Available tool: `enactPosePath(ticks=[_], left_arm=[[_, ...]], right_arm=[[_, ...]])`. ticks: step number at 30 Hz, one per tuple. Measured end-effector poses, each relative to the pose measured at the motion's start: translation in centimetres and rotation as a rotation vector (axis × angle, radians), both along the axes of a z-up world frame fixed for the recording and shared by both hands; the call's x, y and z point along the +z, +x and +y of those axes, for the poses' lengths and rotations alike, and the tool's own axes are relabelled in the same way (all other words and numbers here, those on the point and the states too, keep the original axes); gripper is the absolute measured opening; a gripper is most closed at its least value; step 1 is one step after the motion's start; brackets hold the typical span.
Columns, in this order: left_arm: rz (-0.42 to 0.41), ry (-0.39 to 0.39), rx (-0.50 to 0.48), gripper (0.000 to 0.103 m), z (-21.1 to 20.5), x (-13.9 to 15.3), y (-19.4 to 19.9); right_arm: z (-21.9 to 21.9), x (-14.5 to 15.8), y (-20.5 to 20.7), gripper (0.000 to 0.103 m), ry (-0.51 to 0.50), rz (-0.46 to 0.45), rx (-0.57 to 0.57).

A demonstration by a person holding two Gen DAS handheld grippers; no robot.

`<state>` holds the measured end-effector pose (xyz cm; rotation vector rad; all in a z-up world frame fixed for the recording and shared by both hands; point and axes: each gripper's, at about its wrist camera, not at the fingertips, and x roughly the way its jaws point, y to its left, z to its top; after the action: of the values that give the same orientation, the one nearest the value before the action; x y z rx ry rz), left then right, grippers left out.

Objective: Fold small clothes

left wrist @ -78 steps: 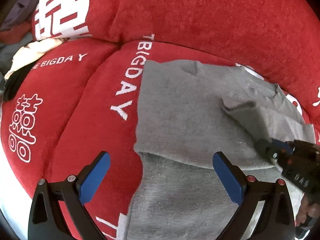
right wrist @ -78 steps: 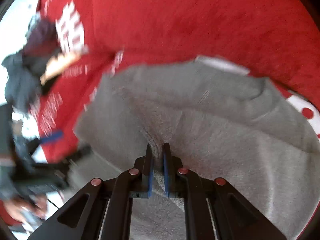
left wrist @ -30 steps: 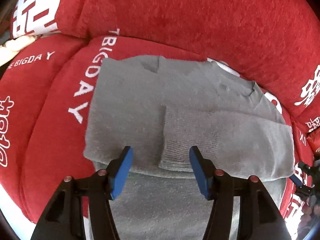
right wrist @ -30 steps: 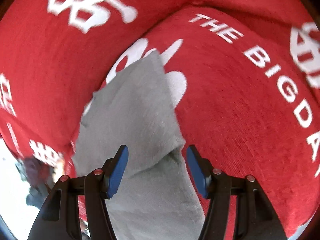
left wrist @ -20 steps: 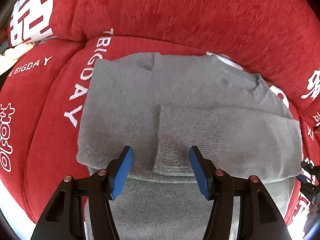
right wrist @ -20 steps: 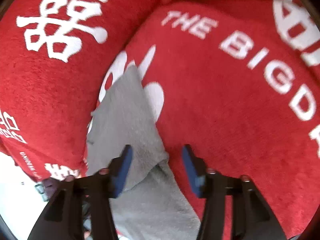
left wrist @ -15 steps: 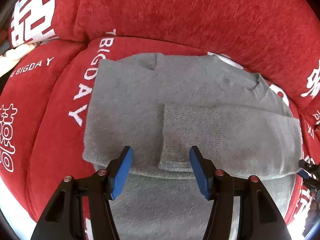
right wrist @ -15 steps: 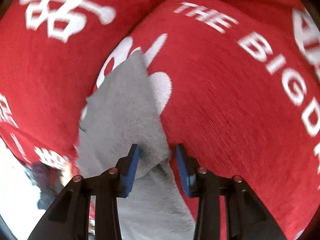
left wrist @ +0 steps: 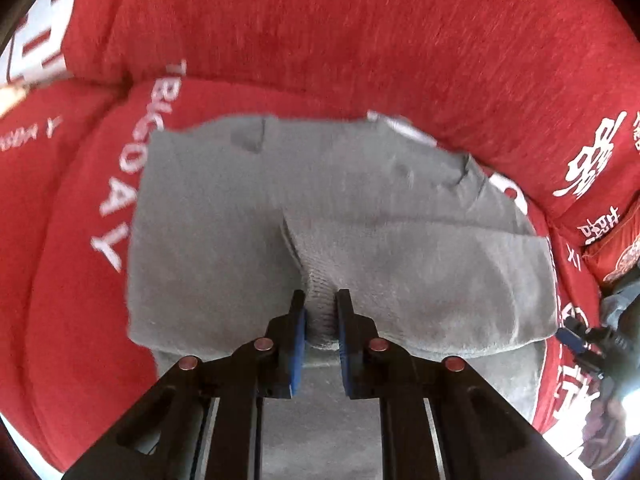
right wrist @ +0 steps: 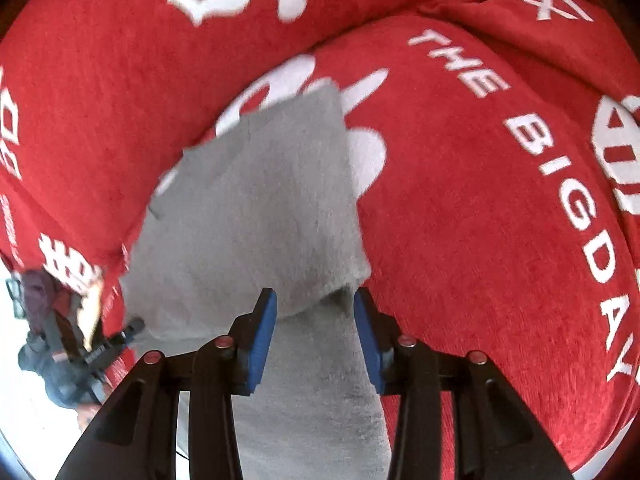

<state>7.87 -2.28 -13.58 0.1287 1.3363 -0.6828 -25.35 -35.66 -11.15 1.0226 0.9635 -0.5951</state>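
Grey sweater [left wrist: 224,240] spread flat on red sofa [left wrist: 340,40], partly folded, a sleeve [left wrist: 420,272] laid across the body. Ribbed cuff [left wrist: 318,304] of that sleeve at 6 o'clock in left view, pinched between jaws of left gripper [left wrist: 320,312]; blue pads [left wrist: 298,340] pressed against the knit on both sides. Neck opening toward 1 o'clock, near the back cushion. White lettering on seat at 9 o'clock, just beside the sweater's edge.

Right view: sweater [right wrist: 260,208] runs from 6 up to 11 o'clock; folded corner sits at centre. Right gripper [right wrist: 314,320] low over that corner, jaws parted, fold edge between blue pads [right wrist: 262,332] but not clamped. Seat with "THE BIGDAY" lettering [right wrist: 560,184] fills 3 o'clock. Left gripper [right wrist: 116,344] seen small and blurred at 8 o'clock.
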Motion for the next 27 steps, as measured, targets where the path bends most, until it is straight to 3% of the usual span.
enactPosePath(ticks=[3, 5, 8, 9, 12, 13, 14, 16, 18, 20, 21, 22, 24, 25, 27], left_arm=[[-0.004, 0.014, 0.010, 0.016, 0.2, -0.4, 0.6], [-0.013, 0.029, 0.020, 0.016, 0.3, -0.9, 0.9], [-0.017, 0.049, 0.044, 0.014, 0.6, -1.7, 1.4], [-0.018, 0.057, 0.045, 0.008, 0.6, -2.0, 1.5], [-0.020, 0.061, 0.044, 0.007, 1.0, -1.9, 1.7], [-0.026, 0.065, 0.039, 0.007, 0.9, -1.8, 1.7], [-0.034, 0.074, 0.033, 0.007, 0.9, -1.8, 1.5], [-0.056, 0.106, 0.038, 0.008, 0.8, -1.9, 1.4], [-0.065, 0.139, 0.058, 0.008, 0.8, -2.1, 1.3], [-0.067, 0.161, 0.067, 0.010, 0.8, -2.1, 1.0], [-0.075, 0.176, 0.067, 0.025, 0.8, -2.0, 0.8], [-0.101, 0.209, 0.068, 0.054, 0.7, -1.8, 0.5], [-0.145, 0.227, 0.076, 0.082, 1.0, -1.1, 0.0], [-0.151, 0.228, 0.075, 0.083, 1.1, -0.9, -0.2], [-0.142, 0.237, 0.073, 0.083, 1.2, -0.7, -0.5]], right_arm=[[-1.3, 0.1, -1.3, 0.044, 0.050, -0.071, -0.097], [-1.7, -0.5, -1.6, 0.044, 0.074, -0.065, -0.122], [-1.9, -1.5, -1.9, 0.044, 0.108, -0.074, -0.131], [-2.1, -2.1, -1.9, 0.044, 0.136, -0.090, -0.125], [-2.4, -3.7, -1.4, 0.044, 0.213, -0.121, -0.109], [-2.5, -3.9, -1.2, 0.039, 0.226, -0.128, -0.106], [-2.5, -3.8, -1.0, 0.019, 0.225, -0.126, -0.100], [-2.3, -3.1, -0.5, 0.017, 0.172, -0.093, -0.066], [-2.0, -2.9, 0.2, 0.017, 0.091, 0.009, -0.022], [-1.8, -3.0, 0.5, 0.019, 0.073, 0.027, -0.010], [-1.7, -2.8, 0.6, 0.021, 0.073, 0.027, -0.010], [-1.6, -2.6, 0.6, 0.023, 0.074, 0.026, -0.012], [-1.2, -2.2, 0.5, 0.033, 0.074, 0.027, -0.012], [-1.0, -1.9, 0.4, 0.039, 0.071, 0.028, -0.008], [-0.3, -1.1, 0.1, 0.041, 0.054, 0.027, 0.005]])
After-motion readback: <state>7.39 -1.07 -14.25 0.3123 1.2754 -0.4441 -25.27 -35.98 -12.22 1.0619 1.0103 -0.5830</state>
